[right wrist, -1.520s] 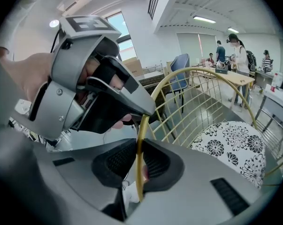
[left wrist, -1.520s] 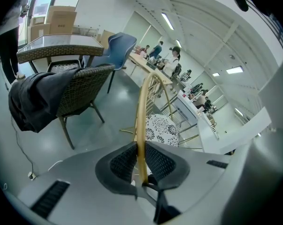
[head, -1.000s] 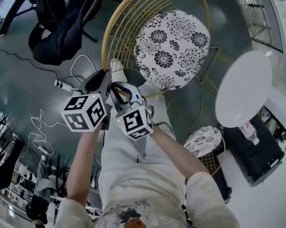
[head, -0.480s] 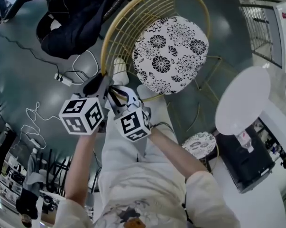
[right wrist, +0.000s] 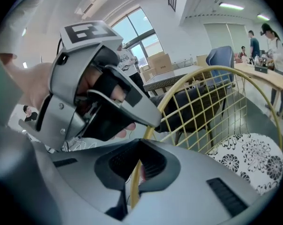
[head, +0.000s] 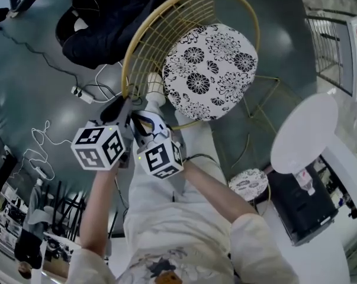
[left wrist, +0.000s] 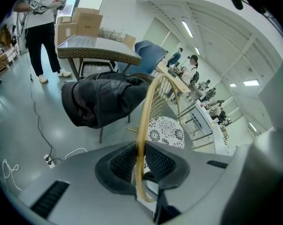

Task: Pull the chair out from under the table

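Note:
The chair has a gold wire back with a round rim (head: 128, 64) and a black-and-white floral cushion (head: 209, 70). It stands just ahead of my legs, left of the round white table (head: 305, 132). My left gripper (head: 121, 103) is shut on the rim (left wrist: 148, 107), which runs between its pads (left wrist: 153, 161). Right beside it, my right gripper (head: 140, 112) has its jaws closing tight on the same rim (right wrist: 188, 81), pads (right wrist: 148, 165) pressing the gold tube. The left gripper (right wrist: 99, 102) fills the left of the right gripper view.
A black jacket (head: 107, 22) hangs over another chair at the upper left. A power strip with white cables (head: 77, 92) lies on the grey floor to the left. A small floral stool (head: 252, 182) and a black box (head: 305, 209) sit at the lower right.
The picture has drifted a little, with the chair and both grippers shifting together up and left. Both grippers stay at the same place on the rim.

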